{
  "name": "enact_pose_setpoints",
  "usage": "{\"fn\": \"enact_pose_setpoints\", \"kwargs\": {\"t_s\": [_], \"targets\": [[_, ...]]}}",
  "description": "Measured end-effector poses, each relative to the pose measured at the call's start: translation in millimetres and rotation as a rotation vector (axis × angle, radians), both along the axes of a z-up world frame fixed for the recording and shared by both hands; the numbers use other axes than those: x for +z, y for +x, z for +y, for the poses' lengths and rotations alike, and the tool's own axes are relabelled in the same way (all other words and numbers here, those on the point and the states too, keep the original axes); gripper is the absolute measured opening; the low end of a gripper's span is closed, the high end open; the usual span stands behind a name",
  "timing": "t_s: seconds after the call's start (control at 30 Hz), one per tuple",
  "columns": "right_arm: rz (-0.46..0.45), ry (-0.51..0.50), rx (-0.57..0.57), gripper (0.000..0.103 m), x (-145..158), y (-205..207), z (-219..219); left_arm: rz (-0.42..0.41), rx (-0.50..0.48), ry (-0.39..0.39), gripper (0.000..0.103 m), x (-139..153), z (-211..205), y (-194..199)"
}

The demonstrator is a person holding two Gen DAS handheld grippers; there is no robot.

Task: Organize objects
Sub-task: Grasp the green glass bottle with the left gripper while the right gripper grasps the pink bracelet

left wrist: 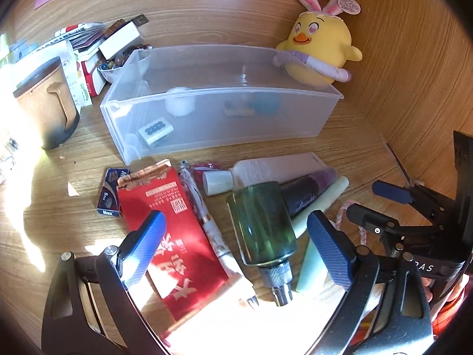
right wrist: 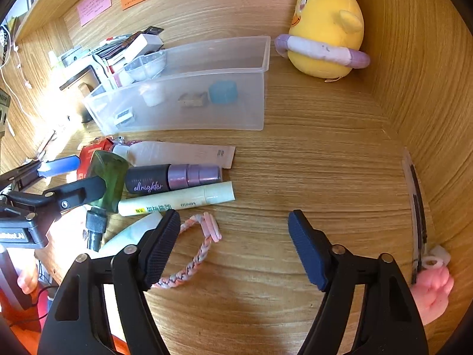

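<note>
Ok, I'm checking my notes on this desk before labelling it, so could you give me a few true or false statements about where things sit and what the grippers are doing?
1. The clear bin already holds a few small items. True.
2. The left gripper is shut on the green bottle. False: it is open, fingers on either side of the bottle.
3. The plush chick lies inside the bin. False: it sits beside the bin, in the corner.
4. The right gripper is open and holds nothing. True.
5. The braided band lies on the desk. True.
</note>
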State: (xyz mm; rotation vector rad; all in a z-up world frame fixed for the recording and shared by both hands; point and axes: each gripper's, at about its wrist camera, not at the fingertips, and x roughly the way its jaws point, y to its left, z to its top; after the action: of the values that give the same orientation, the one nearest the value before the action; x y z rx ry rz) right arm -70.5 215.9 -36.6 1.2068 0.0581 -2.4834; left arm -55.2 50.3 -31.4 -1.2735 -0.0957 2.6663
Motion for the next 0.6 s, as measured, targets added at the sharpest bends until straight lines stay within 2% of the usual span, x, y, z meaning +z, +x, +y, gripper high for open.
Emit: {"fn": "enact_pose_setpoints", "kwargs": {"t_s": [0.03,0.1,0.17,0.23,0.3,0.37,0.5,0.6], "targets": [[0.001,0.000,0.004,0.066,0,1,0,0.003,-0.001,0.001,0.090,0,1,1],[0.002,0.005,0.012,0.054,-2,3,-1,0.001,-0.011,-0.003,0.081,0,4,2],[-0.006,0.005,0.017,0.046,-4,2,-3,-0.001,-0.017,-0.002,0.078,-1,6,2],[0.003,0.014,0.015,0.039,-4,3,-5,-0.004,-0.025,0.006,0.071,-2,8,3],[0.005,0.014,0.024,0.028,-4,4,-7,-0.008,-0.043,0.015,0.064,-3,10,2],[0.013,0.027,0.026,0.021,-4,5,-10,-0.020,-0.059,0.020,0.060,-6,12,0],[0.024,0.037,0.010,0.013,-5,4,-10,-0.035,-0.068,0.021,0.052,-11,15,-5],[0.029,0.027,-0.016,0.012,-4,4,-4,-0.045,-0.069,0.048,0.044,-13,15,-8]]}}
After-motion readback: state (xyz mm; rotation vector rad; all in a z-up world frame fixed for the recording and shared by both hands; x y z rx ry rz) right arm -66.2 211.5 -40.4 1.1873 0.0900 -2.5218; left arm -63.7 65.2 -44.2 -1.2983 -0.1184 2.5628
